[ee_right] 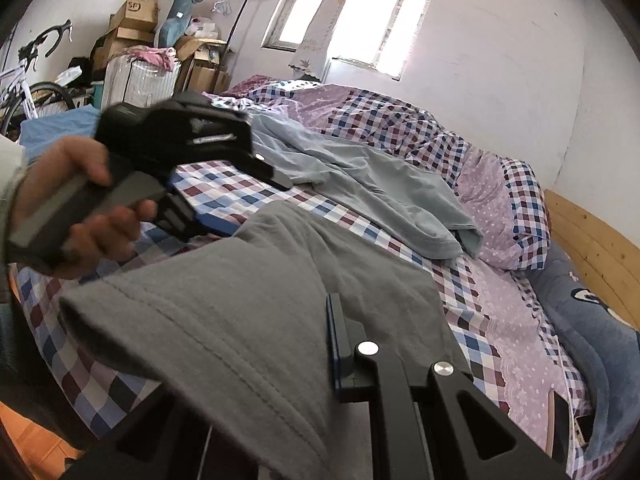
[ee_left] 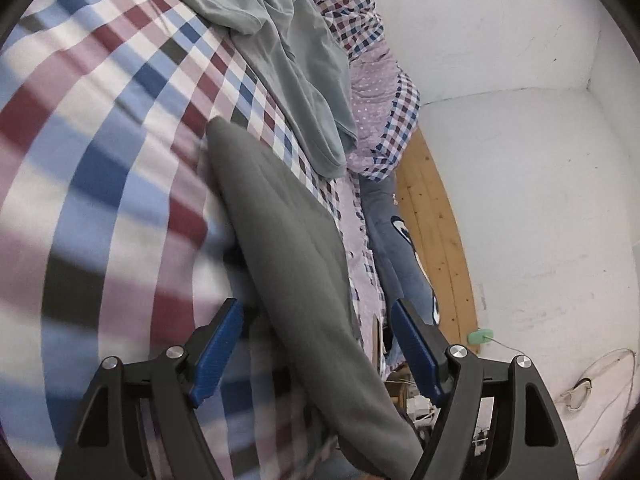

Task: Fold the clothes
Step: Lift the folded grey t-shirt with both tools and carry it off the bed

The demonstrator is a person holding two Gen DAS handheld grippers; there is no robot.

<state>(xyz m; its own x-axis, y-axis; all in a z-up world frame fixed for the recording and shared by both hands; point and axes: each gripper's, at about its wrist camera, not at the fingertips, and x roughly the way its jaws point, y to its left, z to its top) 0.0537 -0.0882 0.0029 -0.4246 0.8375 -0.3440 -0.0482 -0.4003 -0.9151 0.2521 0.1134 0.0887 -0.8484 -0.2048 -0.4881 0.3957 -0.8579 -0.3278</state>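
Two grippers are seen above the checked bedspread (ee_right: 224,184). The grey garment (ee_right: 224,320) is clenched in the right gripper (ee_right: 332,344) and lifted over the bed. The left gripper (ee_left: 316,344) is spread wide, nothing gripped, the garment's fold lying between its fingers.

Our left gripper (ee_left: 316,344) has its jaws wide apart at the bottom of its view. Our left hand (ee_right: 76,204) holds its handle at the left. Our right gripper (ee_right: 320,344) is pinched tight.
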